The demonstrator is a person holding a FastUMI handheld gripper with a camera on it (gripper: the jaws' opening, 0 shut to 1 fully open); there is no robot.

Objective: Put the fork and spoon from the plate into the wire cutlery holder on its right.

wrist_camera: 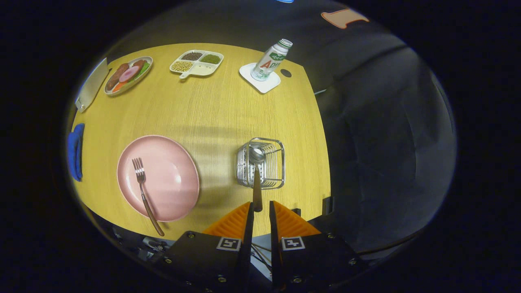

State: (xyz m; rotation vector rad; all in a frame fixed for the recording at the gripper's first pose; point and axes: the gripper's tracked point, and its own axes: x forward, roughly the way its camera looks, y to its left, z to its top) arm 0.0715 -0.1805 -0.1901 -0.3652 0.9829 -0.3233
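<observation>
I am holding the spoon [257,179] in my claw [260,208]. Both orange fingers [233,223] squeeze the end of its brown handle, so the claw is almost closed around it. The spoon points away from me, and its shiny bowl is over the wire cutlery holder [261,163]. I cannot tell if the spoon touches the holder or is just above it. The holder is a small silver basket that sits just ahead of my fingers, near the table's [211,114] right edge.

To the left of the holder is the pink plate [158,178]. The fork [144,191] lies on the plate. Its prongs point away from me, and its brown handle sticks out over the plate's near rim.

Far across the yellow wooden table is a white tray [197,63] with four little parts, each with beans or grains in it. To its left is an oval dish [128,75] with pretend food. To its right, a bottle [271,60] stands on a white square coaster [260,78]. A blue cloth [75,151] lies at the table's left edge.
</observation>
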